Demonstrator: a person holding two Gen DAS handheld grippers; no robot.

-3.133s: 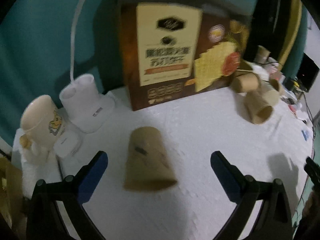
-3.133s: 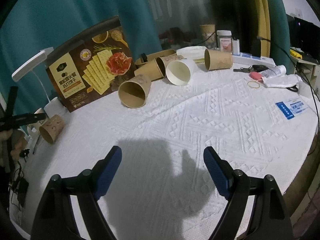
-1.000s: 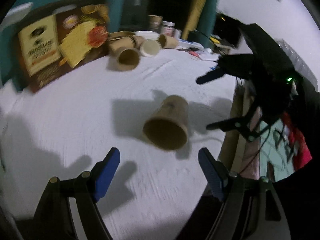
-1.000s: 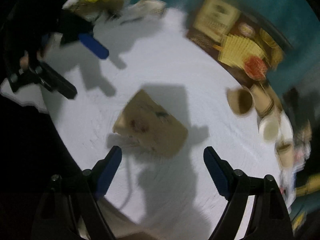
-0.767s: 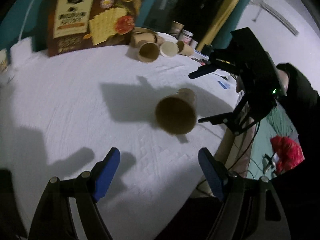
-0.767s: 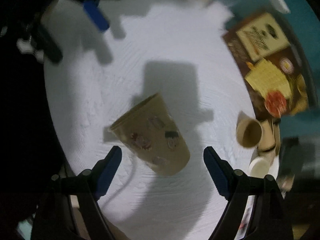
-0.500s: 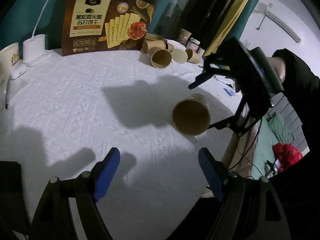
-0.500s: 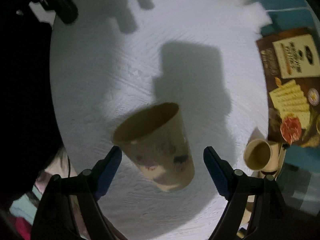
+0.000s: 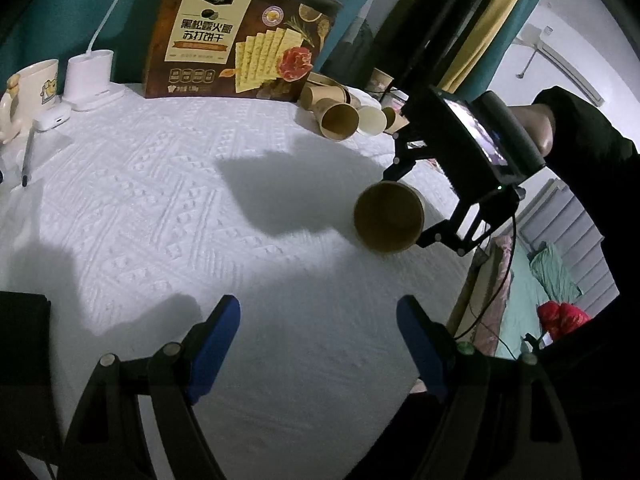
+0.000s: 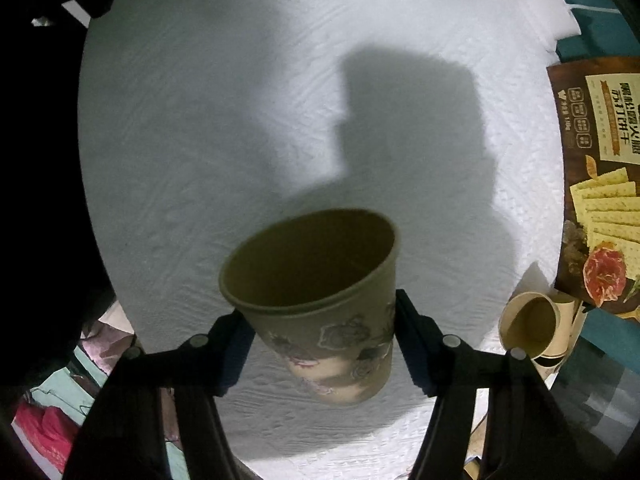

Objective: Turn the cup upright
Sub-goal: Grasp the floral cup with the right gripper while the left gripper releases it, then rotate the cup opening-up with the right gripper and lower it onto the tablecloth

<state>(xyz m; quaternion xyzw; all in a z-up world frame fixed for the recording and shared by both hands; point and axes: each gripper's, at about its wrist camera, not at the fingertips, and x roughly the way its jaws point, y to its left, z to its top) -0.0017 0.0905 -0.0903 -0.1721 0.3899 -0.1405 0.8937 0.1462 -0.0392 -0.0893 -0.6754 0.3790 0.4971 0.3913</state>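
Observation:
A brown paper cup (image 10: 320,312) with a flower print sits between the blue pads of my right gripper (image 10: 324,344), which is shut on its sides. The cup is held near the table's edge, mouth tilted up and away from the camera. In the left wrist view the same cup (image 9: 388,216) shows its open mouth, held by the right gripper (image 9: 416,200) at the right side of the table. My left gripper (image 9: 316,340) is open and empty, low over the white cloth, well short of the cup.
The round table has a white textured cloth (image 9: 168,200). A cracker box (image 9: 240,36) stands at the back with several paper cups (image 9: 340,120) lying beside it. A mug (image 9: 28,88) and a white lamp base (image 9: 90,80) are at the far left.
The right gripper has closed on the cup and brought it up from lying on its side, mouth turning upward. The left gripper has drawn back and stays open.

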